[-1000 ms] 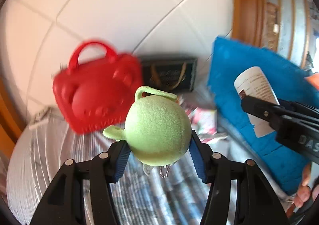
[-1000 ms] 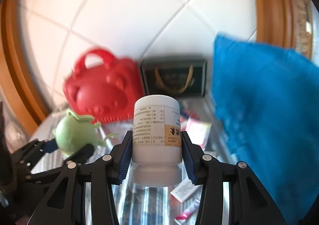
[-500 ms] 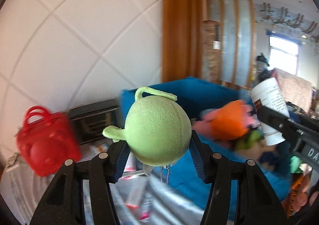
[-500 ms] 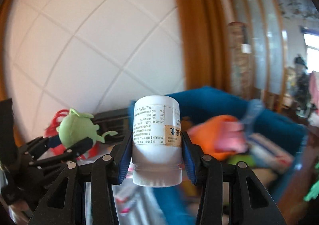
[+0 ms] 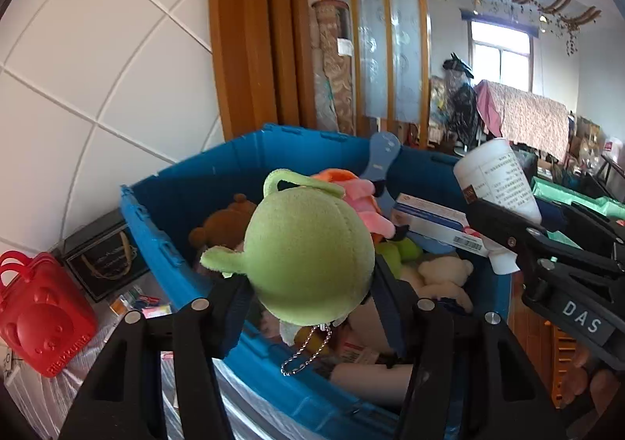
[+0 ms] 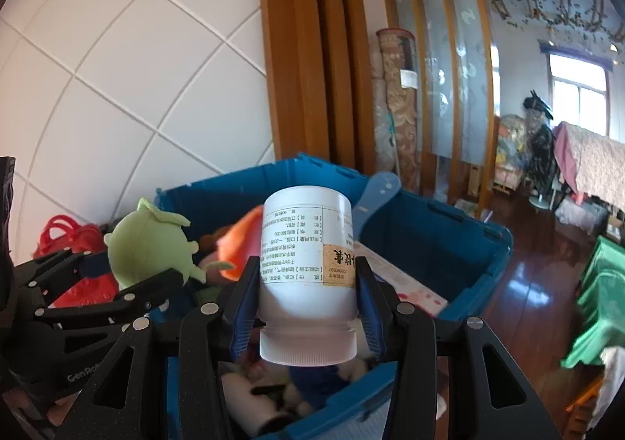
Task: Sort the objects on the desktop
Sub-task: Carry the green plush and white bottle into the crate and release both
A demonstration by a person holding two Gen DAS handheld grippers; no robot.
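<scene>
**Ana:** Grippers first: what does each one hold?

**Ben:** The left gripper (image 5: 308, 280) has its jaws clamped on a round light-green plush toy (image 5: 308, 256), pinched between blue pads. The toy has a loop on top, a stubby limb pointing left, and a small ball chain (image 5: 308, 350) hanging under it. The right gripper (image 6: 306, 305) has its jaws closed on a white plastic bottle with a printed label (image 6: 306, 268); the bottle is held upside down, cap toward the camera.

**Ana:** Where are they in the scene?

**Ben:** Both are raised over the near part of an open blue plastic crate (image 5: 175, 182). The plush toy is on the left, the bottle on the right, apart from each other.

**Ana:** What lies in the crate?

**Ben:** A brown teddy bear (image 5: 218, 225) on the far left side, an orange and pink soft toy (image 5: 351, 186) in the middle, a cream plush bear (image 5: 441, 276) nearer, a flat white and blue carton (image 5: 433, 221) on the right, and a pale blue flat handle (image 5: 384, 159) sticking up at the far wall.

**Ana:** And beside the crate?

**Ben:** To the left, a red plastic handbag with a bear face (image 5: 39, 315) stands near, and a black gift box with gold lettering (image 5: 101, 256) sits against the white tiled wall (image 5: 97, 69) between bag and crate.
</scene>
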